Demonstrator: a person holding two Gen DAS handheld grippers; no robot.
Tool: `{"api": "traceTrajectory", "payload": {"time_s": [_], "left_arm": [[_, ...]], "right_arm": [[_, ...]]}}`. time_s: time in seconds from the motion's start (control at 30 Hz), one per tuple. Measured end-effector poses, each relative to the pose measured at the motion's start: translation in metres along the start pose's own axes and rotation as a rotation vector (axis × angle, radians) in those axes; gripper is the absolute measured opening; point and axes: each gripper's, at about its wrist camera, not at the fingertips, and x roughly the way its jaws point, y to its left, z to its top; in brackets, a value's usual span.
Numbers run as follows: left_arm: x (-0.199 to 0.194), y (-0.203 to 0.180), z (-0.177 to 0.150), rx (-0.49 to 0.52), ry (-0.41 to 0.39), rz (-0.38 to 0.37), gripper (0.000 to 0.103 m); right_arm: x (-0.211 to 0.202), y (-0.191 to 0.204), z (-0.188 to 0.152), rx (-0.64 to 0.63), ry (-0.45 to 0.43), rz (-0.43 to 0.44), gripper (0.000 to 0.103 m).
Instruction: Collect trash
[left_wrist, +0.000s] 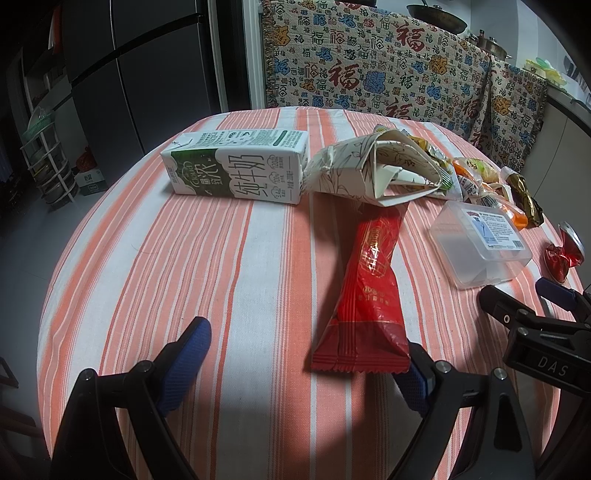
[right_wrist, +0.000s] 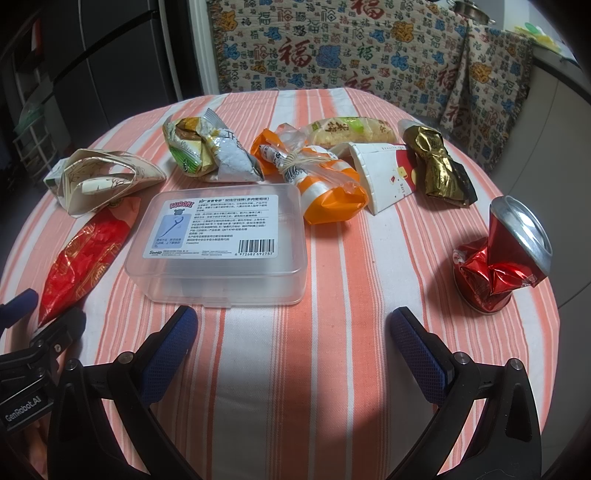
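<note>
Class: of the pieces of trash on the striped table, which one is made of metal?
The crushed red can, standing alone at the table's right edge. Its silver metal top shows; the rest are paper, foil wrappers or plastic.

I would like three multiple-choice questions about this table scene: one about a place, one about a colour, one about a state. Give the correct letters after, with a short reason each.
1. What lies directly against the end of the white and green milk carton?
A. the folded patterned paper box
B. a glass bottle
C. a metal spoon

2. What colour is the long snack wrapper between the left tongs?
A. blue
B. red
C. black

3. In what state is the red drink can?
A. whole and smooth
C. cut into two halves
B. crushed

Answers: 1 A, the paper box touches the carton's end in the left wrist view. 2 B, the wrapper is plainly red. 3 B, its side is crumpled and its top tilted.
</note>
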Motion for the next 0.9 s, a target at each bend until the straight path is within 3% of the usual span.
{"api": "traceTrajectory", "payload": {"time_s": [0.37, 0.43, 0.6, 0.8, 0.9], "left_arm": [[-0.001, 0.000, -0.001, 0.004, 0.000, -0.011, 0.093], [-0.005, 0.002, -0.003, 0.021, -0.002, -0.054, 0.092], [-0.016, 0.017, -0.006, 0.020, -0.015, -0.264, 0.092], [-0.005, 0.010, 0.020, 0.049, 0.015, -0.326, 0.092], [0.009, -0.001, 0.029, 0.072, 0.039, -0.289, 0.091]], "right_arm": [[-0.001, -0.001, -0.001, -0.003, -0.001, 0.003, 0.103], [0.000, 0.000, 0.000, -0.004, -0.001, 0.004, 0.103], [0.000, 0.000, 0.000, -0.004, -0.001, 0.005, 0.103], [0.000, 0.000, 0.000, -0.002, -0.002, 0.003, 0.103], [0.000, 0.000, 0.000, -0.001, -0.002, 0.004, 0.103]]}}
